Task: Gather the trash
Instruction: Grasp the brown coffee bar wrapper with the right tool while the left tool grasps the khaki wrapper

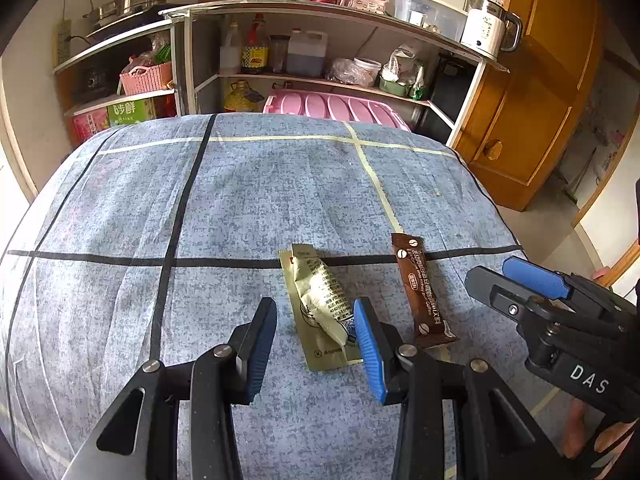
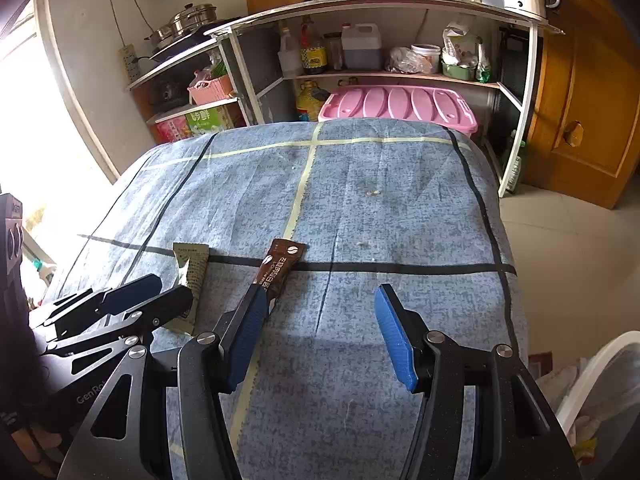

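Note:
A crumpled pale green wrapper [image 1: 318, 296] lies on the blue checked tablecloth [image 1: 240, 200]. To its right lies a brown coffee sachet [image 1: 420, 284]. My left gripper [image 1: 316, 340] hovers open just over the wrapper's near end, and its right finger [image 1: 370, 350] overlaps the wrapper's edge. My right gripper [image 1: 490, 270] comes in from the right, beside the sachet. In the right wrist view the right gripper [image 2: 320, 340] is open over bare cloth. The sachet [image 2: 282, 266] runs behind its left finger [image 2: 246, 336]. The wrapper [image 2: 192, 276] and the left gripper [image 2: 168, 290] are further left.
Behind the table stands a metal shelf [image 1: 340, 12] with bottles, a kettle [image 1: 486, 26] and a pink tub lid [image 1: 340, 110]. A wooden cabinet [image 1: 532, 100] is at the right. A white bin [image 2: 600, 392] with a bag stands off the table's near right corner.

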`<state>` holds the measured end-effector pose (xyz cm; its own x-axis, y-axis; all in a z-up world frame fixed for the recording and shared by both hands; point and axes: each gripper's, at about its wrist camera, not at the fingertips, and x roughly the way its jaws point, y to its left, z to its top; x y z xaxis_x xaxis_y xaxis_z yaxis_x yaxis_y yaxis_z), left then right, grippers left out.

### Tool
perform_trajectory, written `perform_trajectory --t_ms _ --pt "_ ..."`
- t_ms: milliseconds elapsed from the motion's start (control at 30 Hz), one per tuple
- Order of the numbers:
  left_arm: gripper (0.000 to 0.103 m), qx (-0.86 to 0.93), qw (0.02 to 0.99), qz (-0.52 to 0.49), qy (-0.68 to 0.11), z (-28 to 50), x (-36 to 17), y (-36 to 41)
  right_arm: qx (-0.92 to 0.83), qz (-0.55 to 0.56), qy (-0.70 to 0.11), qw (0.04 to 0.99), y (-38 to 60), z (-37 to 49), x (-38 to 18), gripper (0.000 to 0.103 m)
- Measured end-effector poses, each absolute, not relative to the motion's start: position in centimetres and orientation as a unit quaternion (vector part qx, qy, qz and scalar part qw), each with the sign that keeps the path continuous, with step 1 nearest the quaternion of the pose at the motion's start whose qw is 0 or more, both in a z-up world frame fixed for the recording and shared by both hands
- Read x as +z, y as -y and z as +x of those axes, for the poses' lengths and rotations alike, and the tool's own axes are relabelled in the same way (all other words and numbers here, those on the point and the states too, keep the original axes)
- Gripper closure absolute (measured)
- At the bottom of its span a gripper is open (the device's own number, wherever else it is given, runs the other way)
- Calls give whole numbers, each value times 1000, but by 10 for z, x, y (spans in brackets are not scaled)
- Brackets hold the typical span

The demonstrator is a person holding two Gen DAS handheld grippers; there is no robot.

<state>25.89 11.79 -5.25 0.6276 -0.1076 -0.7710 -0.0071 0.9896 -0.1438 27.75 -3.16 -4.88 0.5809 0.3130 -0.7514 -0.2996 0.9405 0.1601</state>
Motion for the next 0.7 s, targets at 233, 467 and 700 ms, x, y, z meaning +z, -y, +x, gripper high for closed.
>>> perform_trajectory --t_ms 233,467,700 --pt "87 -28 901 -78 -426 257 -52 -129 181 2 -429 885 18 279 -52 46" --pt "93 -7 905 -97 -415 247 -49 -150 189 -2 -435 881 4 283 -58 46" --pt "93 -8 904 -112 -413 244 -51 -158 186 -15 -438 880 -8 282 -64 58"
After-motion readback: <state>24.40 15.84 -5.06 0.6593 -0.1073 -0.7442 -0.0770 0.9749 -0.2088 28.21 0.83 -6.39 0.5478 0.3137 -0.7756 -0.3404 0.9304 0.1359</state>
